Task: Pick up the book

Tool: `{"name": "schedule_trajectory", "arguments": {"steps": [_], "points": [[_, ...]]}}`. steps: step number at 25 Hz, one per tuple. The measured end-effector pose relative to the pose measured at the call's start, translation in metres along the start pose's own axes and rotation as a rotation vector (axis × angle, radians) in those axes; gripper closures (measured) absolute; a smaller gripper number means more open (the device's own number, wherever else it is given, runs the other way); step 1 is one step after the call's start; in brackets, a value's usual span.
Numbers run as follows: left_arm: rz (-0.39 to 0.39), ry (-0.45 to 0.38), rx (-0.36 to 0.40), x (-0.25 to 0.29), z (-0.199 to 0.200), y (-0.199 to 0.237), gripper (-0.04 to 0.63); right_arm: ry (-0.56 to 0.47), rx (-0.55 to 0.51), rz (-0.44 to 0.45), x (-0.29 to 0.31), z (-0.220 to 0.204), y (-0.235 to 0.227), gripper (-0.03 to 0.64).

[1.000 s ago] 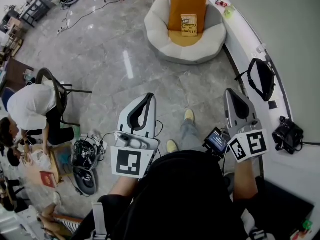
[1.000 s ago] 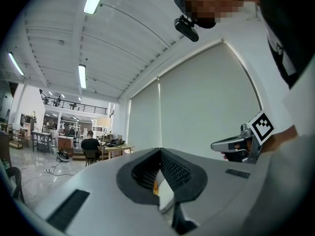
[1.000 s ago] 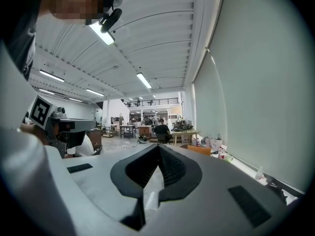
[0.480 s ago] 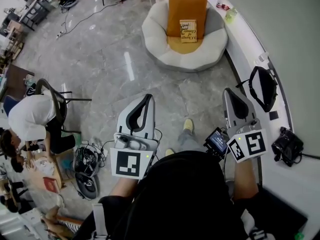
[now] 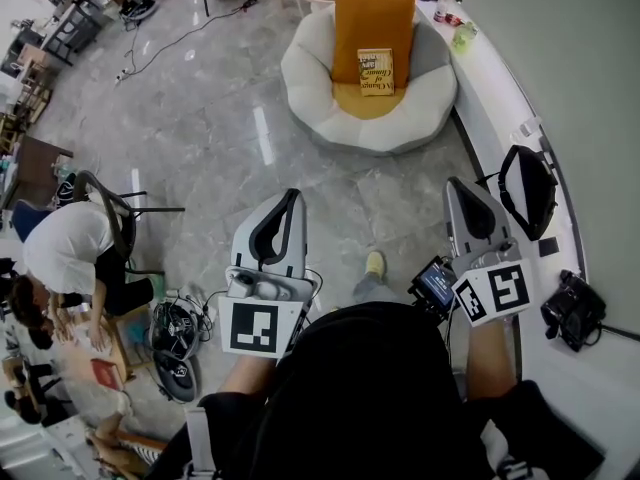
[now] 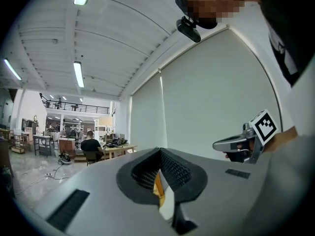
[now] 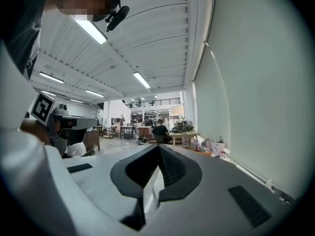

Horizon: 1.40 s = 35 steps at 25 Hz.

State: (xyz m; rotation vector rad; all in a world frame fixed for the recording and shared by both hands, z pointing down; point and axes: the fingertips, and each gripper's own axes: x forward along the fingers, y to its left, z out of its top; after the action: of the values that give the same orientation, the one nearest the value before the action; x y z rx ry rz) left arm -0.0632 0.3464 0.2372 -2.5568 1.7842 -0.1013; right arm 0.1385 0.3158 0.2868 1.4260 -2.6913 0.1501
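The book (image 5: 375,71), tan with dark print, leans against an orange cushion (image 5: 372,18) on a round white lounge chair (image 5: 318,96) at the top of the head view. Both grippers are held level in front of the person's body, well short of the chair. My left gripper (image 5: 291,196) has its jaws together with nothing between them; in the left gripper view (image 6: 158,151) a strip of orange and white shows through the hollow behind the tips. My right gripper (image 5: 457,184) is shut and empty too, as the right gripper view (image 7: 158,147) shows.
A curved white counter (image 5: 500,88) runs along the right, carrying a black bag (image 5: 525,173), a black camera (image 5: 570,313) and bottles (image 5: 460,34). At the left a person in a white shirt (image 5: 62,248) bends near a black chair (image 5: 105,186); cables and gear (image 5: 172,330) lie on the marble floor.
The chair with the book has drifted lower and larger in the head view as the person walks toward it. Both grippers keep their shut, level pose.
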Motion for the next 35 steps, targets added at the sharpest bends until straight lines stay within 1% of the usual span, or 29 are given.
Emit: {"name": "schedule_trajectory", "arguments": {"steps": [6, 9, 11, 14, 18, 25, 28, 32, 35], "points": [[0.006, -0.010, 0.017, 0.033, 0.005, -0.004, 0.585, -0.017, 0.012, -0.005, 0.016, 0.001, -0.033, 0.602], [0.019, 0.018, 0.044, 0.049, 0.000, -0.005, 0.584, -0.016, 0.010, -0.001, 0.024, -0.002, -0.049, 0.603], [0.024, 0.021, 0.061, 0.057, 0.000, -0.005, 0.584, -0.014, 0.006, 0.002, 0.029, -0.002, -0.057, 0.603], [0.023, 0.020, 0.063, 0.068, 0.003, -0.007, 0.584, -0.010, -0.001, -0.001, 0.034, -0.001, -0.065, 0.601], [0.006, 0.002, 0.046, 0.086, 0.004, -0.012, 0.584, -0.009, -0.005, -0.004, 0.042, 0.000, -0.078, 0.603], [0.001, 0.008, 0.041, 0.094, 0.003, -0.016, 0.584, -0.003, 0.000, 0.000, 0.047, -0.002, -0.082, 0.601], [0.005, 0.020, 0.061, 0.095, 0.003, -0.015, 0.584, -0.003, 0.004, 0.000, 0.046, -0.003, -0.082, 0.603], [-0.008, 0.006, 0.059, 0.095, 0.002, -0.019, 0.585, -0.006, 0.009, -0.003, 0.044, -0.005, -0.084, 0.603], [-0.012, 0.003, 0.072, 0.094, 0.001, -0.018, 0.584, -0.004, 0.016, -0.001, 0.044, -0.007, -0.083, 0.603]]}}
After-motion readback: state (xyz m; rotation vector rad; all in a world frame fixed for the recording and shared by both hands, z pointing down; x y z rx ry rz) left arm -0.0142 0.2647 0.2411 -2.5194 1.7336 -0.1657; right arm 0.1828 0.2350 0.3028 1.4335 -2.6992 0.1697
